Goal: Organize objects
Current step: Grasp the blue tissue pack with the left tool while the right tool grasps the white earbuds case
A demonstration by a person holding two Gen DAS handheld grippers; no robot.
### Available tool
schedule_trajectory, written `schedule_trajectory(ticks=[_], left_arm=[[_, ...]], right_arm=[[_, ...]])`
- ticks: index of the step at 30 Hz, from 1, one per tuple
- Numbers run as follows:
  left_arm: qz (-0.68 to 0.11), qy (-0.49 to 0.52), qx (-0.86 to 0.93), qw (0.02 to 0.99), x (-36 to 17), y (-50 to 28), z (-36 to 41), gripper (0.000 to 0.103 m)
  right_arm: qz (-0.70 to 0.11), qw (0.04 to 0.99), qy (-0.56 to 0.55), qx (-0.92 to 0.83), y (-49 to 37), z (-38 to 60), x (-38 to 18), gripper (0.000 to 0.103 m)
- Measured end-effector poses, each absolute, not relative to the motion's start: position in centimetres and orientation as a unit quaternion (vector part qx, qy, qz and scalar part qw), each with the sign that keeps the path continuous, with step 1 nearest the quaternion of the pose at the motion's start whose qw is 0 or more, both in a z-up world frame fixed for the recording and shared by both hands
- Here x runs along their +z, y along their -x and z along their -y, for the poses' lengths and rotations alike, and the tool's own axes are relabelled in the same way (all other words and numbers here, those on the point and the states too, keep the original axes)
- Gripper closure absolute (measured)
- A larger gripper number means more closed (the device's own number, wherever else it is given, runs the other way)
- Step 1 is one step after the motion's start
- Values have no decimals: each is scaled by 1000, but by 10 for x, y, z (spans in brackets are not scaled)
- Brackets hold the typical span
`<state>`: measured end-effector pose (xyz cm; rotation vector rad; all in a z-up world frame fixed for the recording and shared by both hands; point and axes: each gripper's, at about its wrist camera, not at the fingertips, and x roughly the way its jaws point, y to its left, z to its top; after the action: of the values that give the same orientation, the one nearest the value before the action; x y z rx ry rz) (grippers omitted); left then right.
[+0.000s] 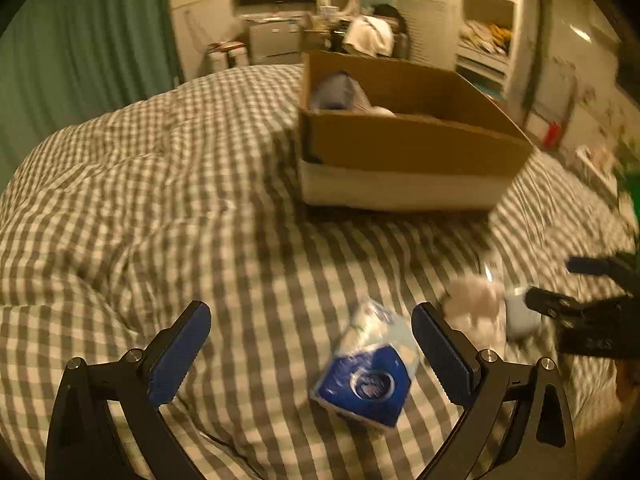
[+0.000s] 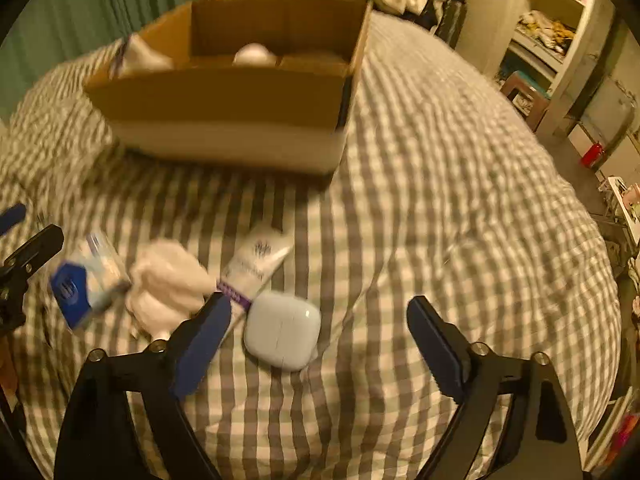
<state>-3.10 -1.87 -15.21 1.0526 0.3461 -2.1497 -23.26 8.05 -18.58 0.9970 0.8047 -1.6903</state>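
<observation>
Blue-labelled packet [image 1: 366, 364] and tube [image 2: 256, 266] — print blurred, unreadable.

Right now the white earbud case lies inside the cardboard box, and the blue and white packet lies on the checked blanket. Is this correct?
Not quite. The white earbud case lies on the checked blanket, in front of the cardboard box, not inside it; the right wrist view shows this. The blue and white packet does lie on the blanket.

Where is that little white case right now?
In the right wrist view the white case lies on the checked quilt between the right gripper's open fingers, nearer the left one, beside the tube.
</observation>
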Motion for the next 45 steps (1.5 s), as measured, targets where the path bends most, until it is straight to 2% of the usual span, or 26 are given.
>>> schedule_trajectory(ticks=[5, 15, 17, 18, 21, 24, 26, 28, 31, 35, 45], left_arm=[[-115, -444, -830, 318, -171, 42, 7, 0], [-131, -502, -804, 291, -202, 61, 14, 1], [-122, -509, -803, 283, -204, 64, 10, 6], [-117, -512, -804, 280, -205, 65, 8, 7], [-114, -511, -807, 275, -205, 65, 4, 13], [-111, -504, -812, 274, -202, 65, -1, 25], [-109, -495, -817, 274, -200, 67, -8, 39], [-112, -481, -826, 273, -193, 64, -12, 48], [-122, -471, -830, 274, -189, 62, -13, 55], [-131, -466, -833, 267, -188, 60, -13, 73], [-165, -443, -839, 269, -167, 46, -7, 76]], right_arm=[[-374, 489, -416, -669, 220, -75, -214, 34], [-405, 492, -403, -657, 210, -74, -235, 38], [-398, 490, -410, -658, 209, -74, -234, 42], [-393, 489, -414, -660, 211, -75, -233, 49], [-379, 485, -421, -666, 215, -77, -229, 50], [-382, 484, -417, -667, 210, -79, -228, 50], [-385, 485, -411, -668, 209, -81, -224, 50], [-383, 487, -410, -669, 207, -82, -222, 50], [-378, 490, -414, -667, 206, -84, -220, 50], [-373, 494, -415, -667, 208, -82, -214, 50], [-340, 519, -390, -680, 204, -86, -172, 50]])
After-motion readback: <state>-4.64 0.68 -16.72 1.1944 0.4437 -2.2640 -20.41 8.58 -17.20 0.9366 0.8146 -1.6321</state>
